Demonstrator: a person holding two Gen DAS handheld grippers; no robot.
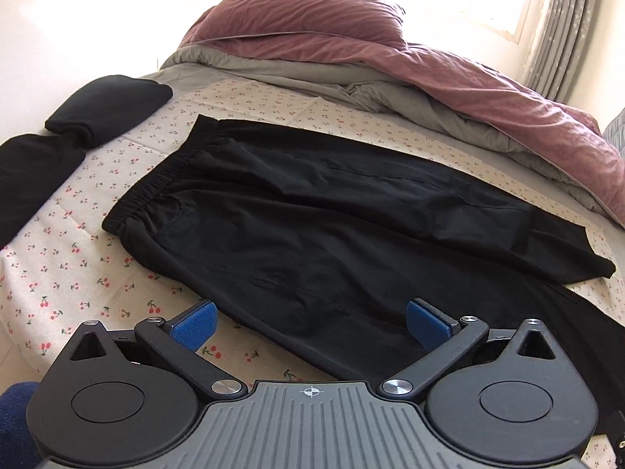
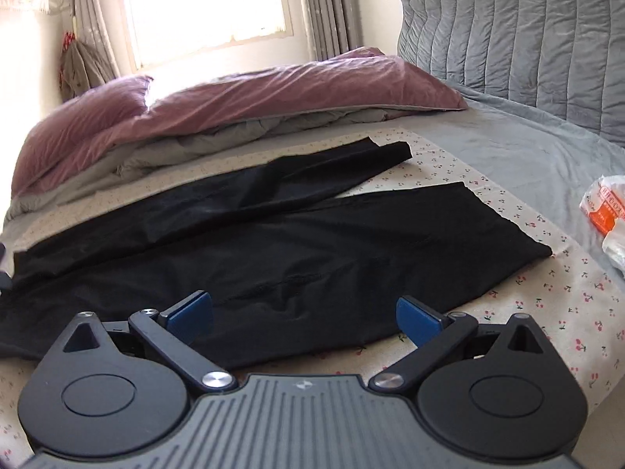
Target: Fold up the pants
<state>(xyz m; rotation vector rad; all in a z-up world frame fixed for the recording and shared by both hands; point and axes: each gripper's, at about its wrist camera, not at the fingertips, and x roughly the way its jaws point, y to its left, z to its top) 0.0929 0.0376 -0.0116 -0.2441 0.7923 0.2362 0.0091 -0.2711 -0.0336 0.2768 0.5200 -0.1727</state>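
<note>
Here the black pants (image 1: 312,203) lie spread flat on the cherry-print sheet (image 1: 58,273), waistband toward the left, the 2 legs running right and splitting apart at their ends. The left gripper (image 1: 310,322) hovers low over the near edge of the pants, its blue pads (image 1: 195,322) spread wide and holding nothing. The right gripper (image 2: 304,318) hangs level above the nearer leg, likewise released. A mauve duvet (image 2: 234,97) is bunched beyond the pants.
</note>
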